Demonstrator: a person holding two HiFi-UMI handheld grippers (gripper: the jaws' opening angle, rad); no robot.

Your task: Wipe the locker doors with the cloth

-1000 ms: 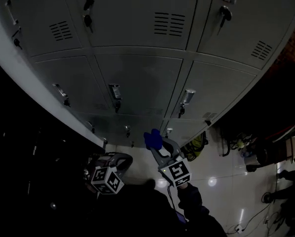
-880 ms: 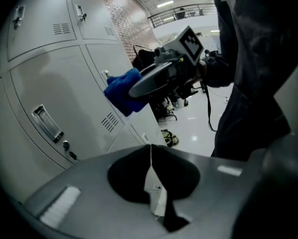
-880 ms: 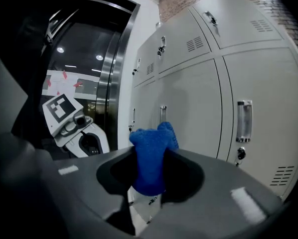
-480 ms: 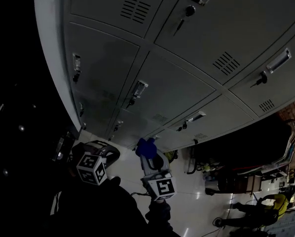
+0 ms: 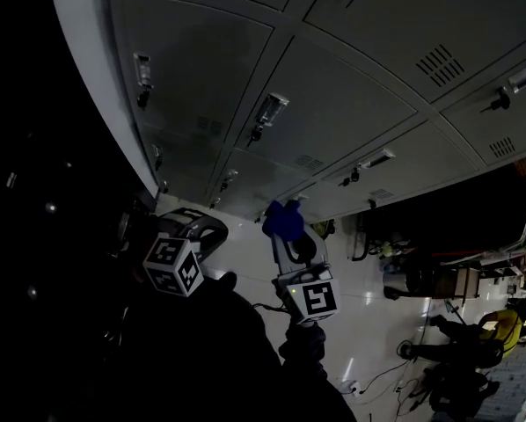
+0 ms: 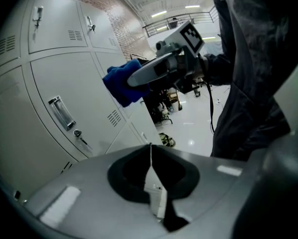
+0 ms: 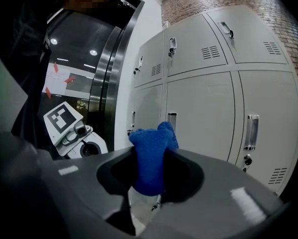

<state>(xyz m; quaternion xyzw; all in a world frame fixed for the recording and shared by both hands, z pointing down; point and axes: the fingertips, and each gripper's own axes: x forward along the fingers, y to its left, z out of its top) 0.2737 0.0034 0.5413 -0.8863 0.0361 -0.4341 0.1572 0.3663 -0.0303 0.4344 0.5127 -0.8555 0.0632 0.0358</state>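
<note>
Head view shows the grey locker doors (image 5: 333, 104) filling the upper part of the scene, a bank of flat metal panels split by dark seams, dim in this light. Below them lies the glossy pale floor (image 5: 368, 323), which throws back small spots of lamp light.

My right gripper (image 5: 287, 236) points up toward the lower row of doors, its marker cube nearest to me. My left gripper (image 5: 197, 227) hangs beside it, lower and further from the lockers. In the left gripper view its two jaws are pressed together along a thin seam with nothing between them.

The cloth (image 7: 150, 158) is pinched in the jaws of my right gripper. It is a strong blue with a fine nubbly weave, bunched into a thick wad. The jaws clamp its lower part, and the upper part sticks out past their tips in two rounded lobes. From the left gripper view it sits out at the very front of the right gripper, close to a door. I cannot tell whether it touches the metal.

Each door carries an upright metal handle (image 5: 270, 111), with a small lock just under it. Short rows of vent slots (image 5: 439, 60) are cut near the door corners. A key (image 6: 81, 136) hangs from one lock.
</note>
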